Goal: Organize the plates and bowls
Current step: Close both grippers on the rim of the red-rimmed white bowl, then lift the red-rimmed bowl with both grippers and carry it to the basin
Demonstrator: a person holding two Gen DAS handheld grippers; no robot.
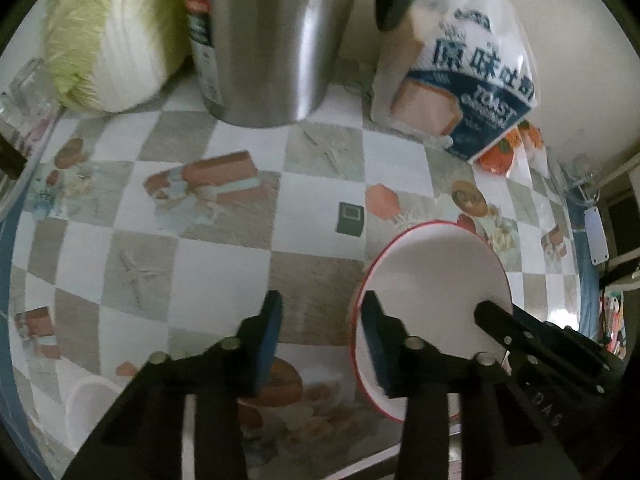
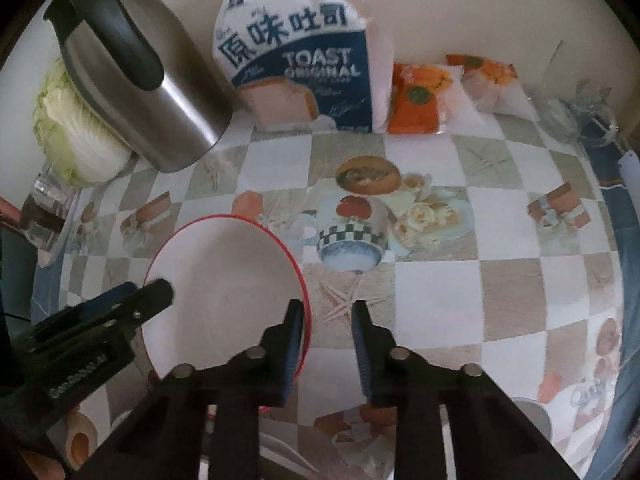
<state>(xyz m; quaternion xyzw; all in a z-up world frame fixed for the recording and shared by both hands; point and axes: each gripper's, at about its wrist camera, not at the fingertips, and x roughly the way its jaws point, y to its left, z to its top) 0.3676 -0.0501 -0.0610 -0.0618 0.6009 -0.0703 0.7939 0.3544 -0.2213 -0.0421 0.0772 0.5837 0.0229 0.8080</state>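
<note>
Plate (image 1: pixel 432 272), white with a red rim, near the front of the checkered tablecloth (image 1: pixel 180 240), one claw at each side of it. Left wrist view only: small dark square (image 1: pixel 350 218) on the cloth just behind the plate, and a white rounded thing (image 1: pixel 86 408) at bottom left, too blurred to name. Right wrist view only: whole toast bag (image 2: pixel 304 60), orange packets (image 2: pixel 416 100) beside it, clear glass mug (image 2: pixel 592 120) at far right.

Left gripper (image 1: pixel 322 330) is part open and straddles the plate's left rim: one finger over the white, the other off over cloth, with a wide gap and no squeeze visible. Right gripper (image 2: pixel 326 328) has a narrower gap across the opposite rim, with cloth showing between rim and outer pad, so it is not clamped.

Steel jug (image 1: pixel 272 40), cabbage (image 1: pixel 108 40) and the bag crowd the back by the wall. Middle cloth is free. Blue table edge (image 2: pixel 628 264) curves close on the right.
</note>
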